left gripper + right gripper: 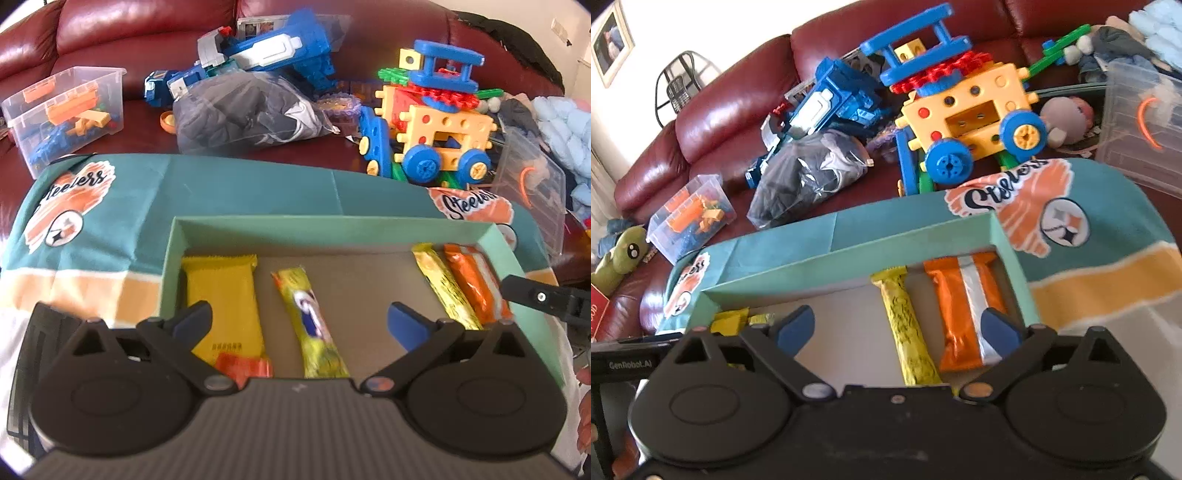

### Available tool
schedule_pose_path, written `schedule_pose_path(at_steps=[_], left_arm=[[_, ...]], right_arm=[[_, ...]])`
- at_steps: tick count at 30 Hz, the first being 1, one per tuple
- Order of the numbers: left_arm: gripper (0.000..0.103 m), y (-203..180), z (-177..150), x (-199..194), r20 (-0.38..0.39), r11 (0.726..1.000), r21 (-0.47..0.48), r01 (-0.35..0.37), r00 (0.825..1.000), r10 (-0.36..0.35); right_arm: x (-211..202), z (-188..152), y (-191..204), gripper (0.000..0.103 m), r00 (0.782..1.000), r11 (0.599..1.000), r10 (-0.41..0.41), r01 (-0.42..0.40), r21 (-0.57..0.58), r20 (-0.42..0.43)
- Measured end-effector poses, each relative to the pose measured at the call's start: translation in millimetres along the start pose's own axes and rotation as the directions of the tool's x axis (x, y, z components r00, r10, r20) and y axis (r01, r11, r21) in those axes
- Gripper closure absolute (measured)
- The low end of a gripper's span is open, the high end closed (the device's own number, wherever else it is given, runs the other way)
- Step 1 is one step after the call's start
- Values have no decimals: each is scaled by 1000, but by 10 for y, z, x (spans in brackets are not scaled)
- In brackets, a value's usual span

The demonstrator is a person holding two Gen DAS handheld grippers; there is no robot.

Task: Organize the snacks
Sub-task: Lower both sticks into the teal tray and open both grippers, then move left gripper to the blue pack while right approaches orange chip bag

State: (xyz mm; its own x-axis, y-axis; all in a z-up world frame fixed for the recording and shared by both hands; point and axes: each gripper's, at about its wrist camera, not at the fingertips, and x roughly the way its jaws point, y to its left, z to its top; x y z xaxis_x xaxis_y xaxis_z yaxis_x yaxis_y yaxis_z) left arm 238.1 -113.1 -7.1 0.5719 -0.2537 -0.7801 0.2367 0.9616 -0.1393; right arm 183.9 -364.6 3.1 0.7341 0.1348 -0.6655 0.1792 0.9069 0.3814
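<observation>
A dark red leather sofa [147,40] fills the background, its seat strewn with toys. Over the surface in front of it lies a teal cloth with orange "Steelers" emblems and a pale orange band [229,192]. On the cloth sits a shallow mint-green cardboard box [332,227], open at the top, holding the snacks.

On the sofa seat, at twelve o'clock from the box, lies a blue and white plastic toy robot [273,51] above a clear plastic bag of dark fabric [243,110]. At one o'clock stands a yellow, blue and red building-block vehicle with blue wheels [439,125]. At ten o'clock is a clear plastic tub of orange and blue pieces [66,110].

Inside the box, from nine o'clock to three o'clock: a wide yellow foil packet [221,299], a slim yellow stick wrapper with a blue mark [310,321], a narrow yellow bar with black print [443,284], and an orange packet with a silver stripe [472,284] against the box's right wall.

The left gripper [306,321] hovers over the box with its blue-padded jaws spread wide, nothing between the pads. The right gripper [897,328] is likewise released, straddling the narrow yellow bar and orange packet without touching them.
</observation>
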Motion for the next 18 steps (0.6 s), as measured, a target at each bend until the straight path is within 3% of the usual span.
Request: schedule_pose_path(at_steps=[10, 18], left_arm=[[0, 82, -594, -621, -29, 1000, 29, 12, 1000, -11], [0, 173, -1228, -840, -109, 999, 49, 0, 994, 5]], right_arm=[[-641, -467, 35, 0, 1000, 1000, -10, 10, -19, -17], [-1004, -946, -20, 0, 998, 999, -32, 32, -14, -57]])
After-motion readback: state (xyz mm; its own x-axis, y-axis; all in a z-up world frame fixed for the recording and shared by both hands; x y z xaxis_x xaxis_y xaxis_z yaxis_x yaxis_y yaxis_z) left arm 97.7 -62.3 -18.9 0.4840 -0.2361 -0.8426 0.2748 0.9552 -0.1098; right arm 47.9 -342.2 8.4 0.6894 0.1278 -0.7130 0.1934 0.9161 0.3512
